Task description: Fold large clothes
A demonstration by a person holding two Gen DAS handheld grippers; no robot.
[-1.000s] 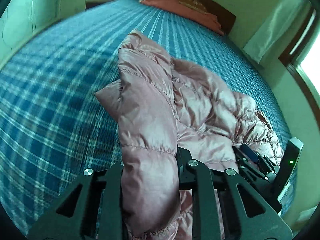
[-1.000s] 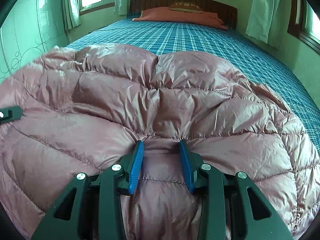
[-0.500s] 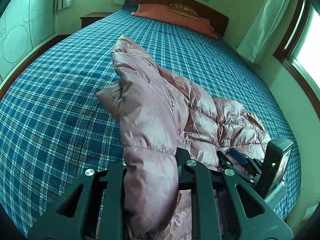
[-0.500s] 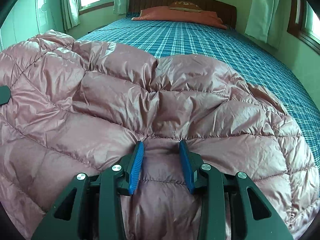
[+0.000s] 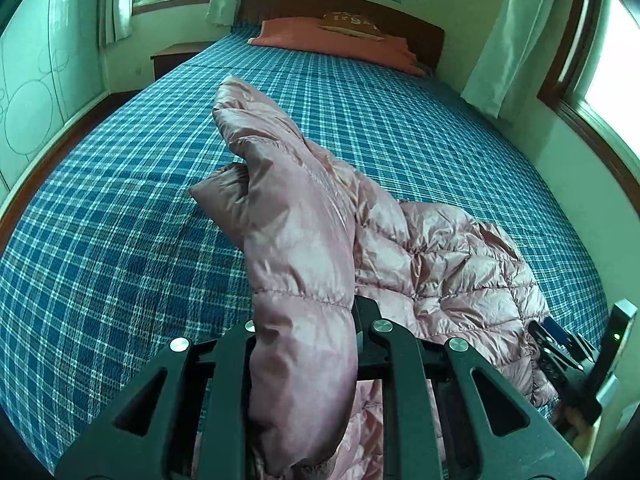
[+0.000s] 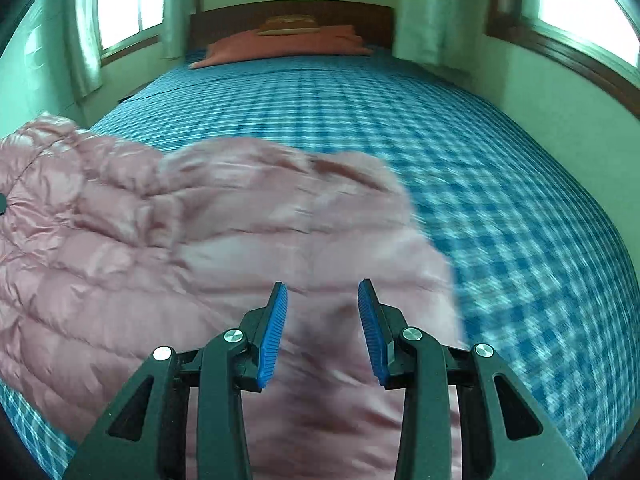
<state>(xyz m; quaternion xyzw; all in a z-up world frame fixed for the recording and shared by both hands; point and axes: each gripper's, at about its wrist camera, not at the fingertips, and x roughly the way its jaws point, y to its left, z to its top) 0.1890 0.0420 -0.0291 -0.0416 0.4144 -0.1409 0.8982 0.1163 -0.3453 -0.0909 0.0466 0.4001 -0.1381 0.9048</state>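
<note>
Both tongs pinching the pink jacket, lifted off the plaid bed.

My left gripper (image 5: 306,344) is pinched tight on a thick roll of the puffer jacket (image 5: 400,248); its long axis runs away from me toward the orange pillow (image 5: 332,42). My right gripper (image 6: 322,328) pinches the jacket's hem fold between blue pads (image 6: 274,332). On the bed (image 5: 120,208) the jacket's bulk lies toward the foot, nearer my right gripper.

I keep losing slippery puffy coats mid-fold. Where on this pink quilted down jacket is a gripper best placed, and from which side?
Probably at an edge, pinching across one stitched seam where the pink quilted down jacket is thinnest, coming in low from the near side of the blue plaid bed. The left gripper shows the alternative: a whole puffy fold bunched between its fingers, likely less secure.
</note>
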